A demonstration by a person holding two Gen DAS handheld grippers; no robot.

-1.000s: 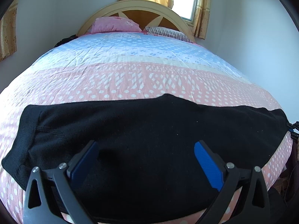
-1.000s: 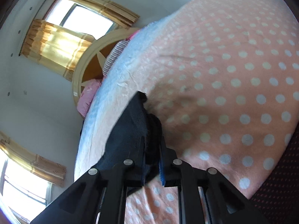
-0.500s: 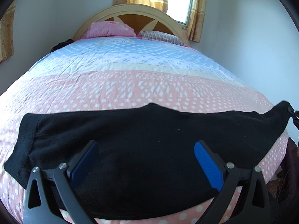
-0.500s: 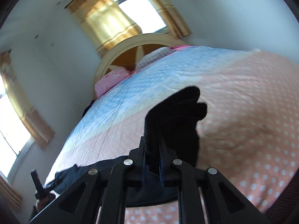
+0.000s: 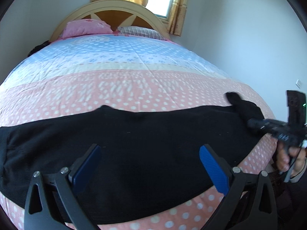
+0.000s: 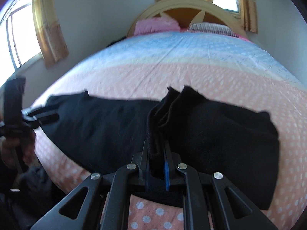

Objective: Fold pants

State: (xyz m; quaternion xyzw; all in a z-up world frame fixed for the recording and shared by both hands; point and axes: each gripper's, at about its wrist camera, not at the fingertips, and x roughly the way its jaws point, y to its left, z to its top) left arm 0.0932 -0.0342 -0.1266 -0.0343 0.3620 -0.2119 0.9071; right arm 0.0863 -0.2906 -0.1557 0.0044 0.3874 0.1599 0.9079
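Observation:
Black pants (image 5: 144, 134) lie spread across the near end of the bed, from left to right. My left gripper (image 5: 149, 164) is open just above their middle and holds nothing. My right gripper (image 6: 156, 153) is shut on the cuff end of the pants (image 6: 161, 115) and holds it lifted over the rest of the cloth. In the left wrist view the right gripper (image 5: 249, 123) comes in from the right edge with the raised cuff (image 5: 238, 101). In the right wrist view the left gripper (image 6: 48, 113) shows at the far left, open over the pants' other end.
The bed has a pink and blue dotted cover (image 5: 124, 80). A pink pillow (image 5: 86, 27) and a striped pillow (image 5: 140, 31) lie at the wooden headboard (image 5: 115, 9). A white wall (image 5: 239, 38) runs along the right. Curtained windows (image 6: 21, 34) are on the left and behind.
My right gripper has lifted the cuff end off the bed's right corner and carried it left over the pants, swinging to face the headboard. My left gripper has stayed open above the pants.

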